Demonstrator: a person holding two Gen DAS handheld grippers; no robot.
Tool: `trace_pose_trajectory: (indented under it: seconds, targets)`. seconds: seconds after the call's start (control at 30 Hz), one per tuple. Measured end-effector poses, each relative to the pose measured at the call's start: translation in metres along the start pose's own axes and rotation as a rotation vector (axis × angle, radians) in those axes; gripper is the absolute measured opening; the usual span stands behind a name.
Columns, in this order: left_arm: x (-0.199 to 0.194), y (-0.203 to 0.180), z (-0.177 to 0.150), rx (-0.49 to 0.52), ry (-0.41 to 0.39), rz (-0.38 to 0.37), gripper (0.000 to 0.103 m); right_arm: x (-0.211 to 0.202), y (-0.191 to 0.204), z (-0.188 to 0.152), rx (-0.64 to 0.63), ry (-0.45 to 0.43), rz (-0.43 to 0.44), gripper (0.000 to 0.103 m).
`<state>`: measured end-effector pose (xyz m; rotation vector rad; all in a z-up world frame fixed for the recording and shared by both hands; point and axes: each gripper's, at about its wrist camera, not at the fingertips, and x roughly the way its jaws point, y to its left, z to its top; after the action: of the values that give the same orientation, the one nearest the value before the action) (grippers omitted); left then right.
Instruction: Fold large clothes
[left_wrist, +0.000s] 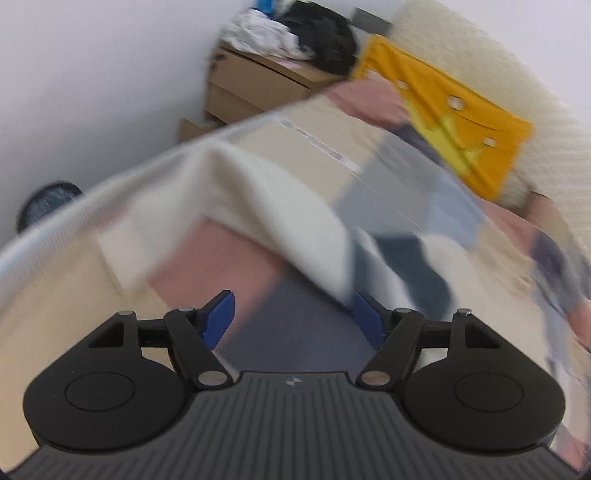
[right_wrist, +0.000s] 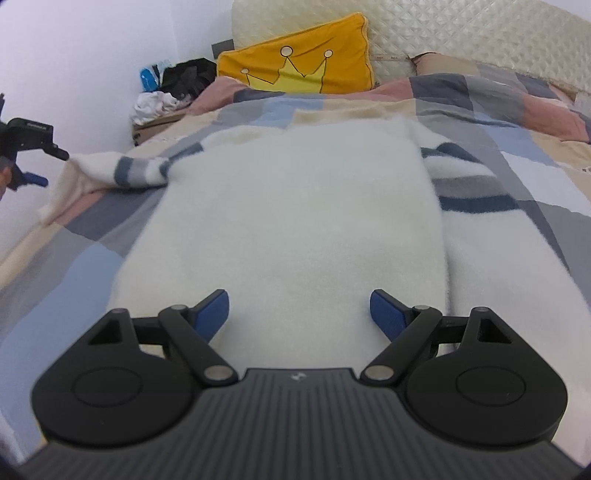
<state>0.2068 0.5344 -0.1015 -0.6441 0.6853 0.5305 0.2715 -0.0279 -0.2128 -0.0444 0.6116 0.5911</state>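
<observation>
A large cream woolly garment (right_wrist: 295, 206) with grey and dark blue stripes lies on the bed, its middle part folded flat. One striped sleeve (right_wrist: 122, 173) stretches toward the bed's left edge. My right gripper (right_wrist: 300, 314) is open and empty just above the garment's near end. My left gripper (left_wrist: 293, 317) is open and empty over the bedspread, close to the sleeve's cream end (left_wrist: 280, 214); that view is blurred. The left gripper also shows at the left edge of the right wrist view (right_wrist: 31, 166), beside the sleeve's end.
The bed has a patchwork bedspread (right_wrist: 517, 122) of pink, blue, grey and beige. A yellow crown pillow (right_wrist: 295, 62) leans on the quilted headboard (right_wrist: 461, 33). A cardboard box (left_wrist: 251, 81) with clothes on top stands by the wall. A dark round object (left_wrist: 48, 203) sits on the floor.
</observation>
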Motion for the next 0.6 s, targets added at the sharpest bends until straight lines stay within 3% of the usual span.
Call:
trace_pose_trajectory:
  seconds: [0.13,0.3,0.6]
  targets:
    - [-0.031,-0.036,-0.052,-0.009,0.046,-0.088,0.076,-0.011,-0.004,-0.002,0.000,-0.018,0.016,0.085]
    - [-0.053,-0.074,-0.122,-0.119,0.132,-0.255,0.076,-0.023,-0.012,-0.012,0.057,-0.010,0.088,0.085]
    - [-0.073,-0.107,-0.219,-0.183,0.178,-0.329,0.075,-0.054,-0.018,-0.020,0.133,0.010,0.195,0.085]
